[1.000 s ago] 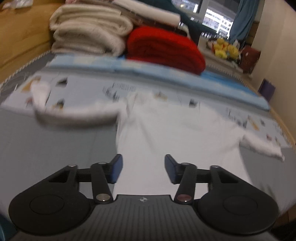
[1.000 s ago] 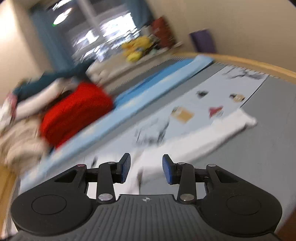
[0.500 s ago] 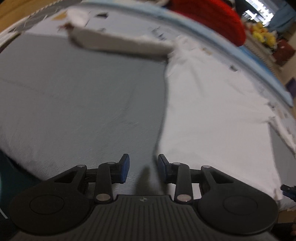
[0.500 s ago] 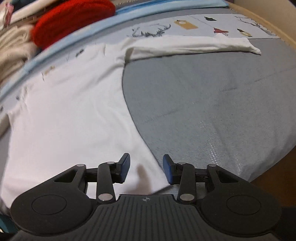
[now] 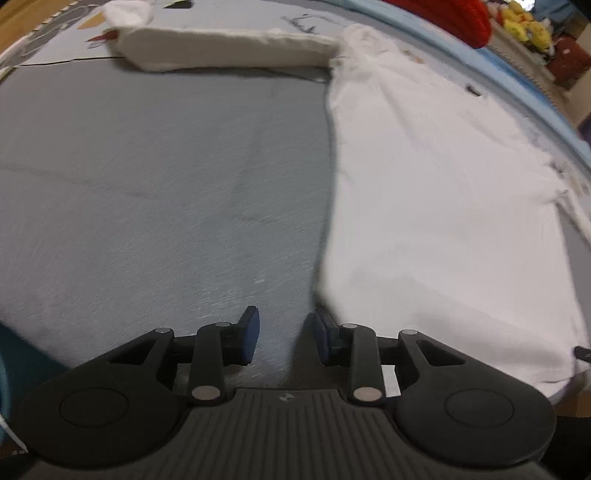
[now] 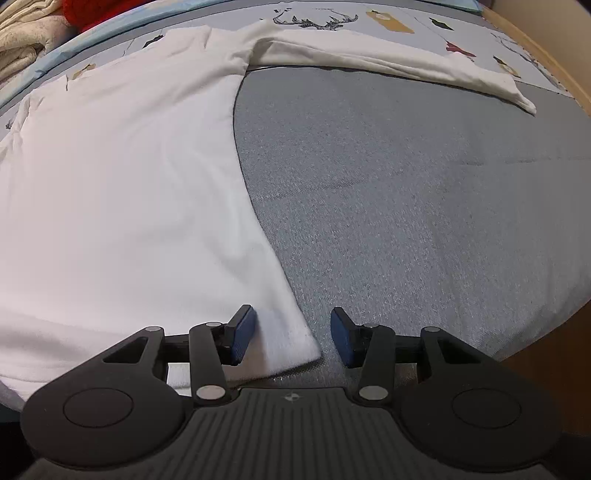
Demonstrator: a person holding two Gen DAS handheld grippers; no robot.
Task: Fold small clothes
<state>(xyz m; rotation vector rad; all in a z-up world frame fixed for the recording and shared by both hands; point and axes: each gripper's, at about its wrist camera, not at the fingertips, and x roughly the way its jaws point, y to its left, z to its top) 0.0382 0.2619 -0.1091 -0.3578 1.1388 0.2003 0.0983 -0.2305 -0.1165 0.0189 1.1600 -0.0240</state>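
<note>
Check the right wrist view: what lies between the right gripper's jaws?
In the right wrist view, the bottom corner of the white shirt lies between the open jaws of the right gripper, with grey bed cover beside it. Neither pad presses it.

one white shirt (image 6: 122, 177), two tools (black)

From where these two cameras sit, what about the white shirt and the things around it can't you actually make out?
- White shirt: its bottom hem, in both wrist views, is hidden behind each gripper's black body.
- Its far sleeve tip in the left wrist view: cut off by the picture's edge.
- Yellow items, left wrist view: too small and blurred to identify.
</note>
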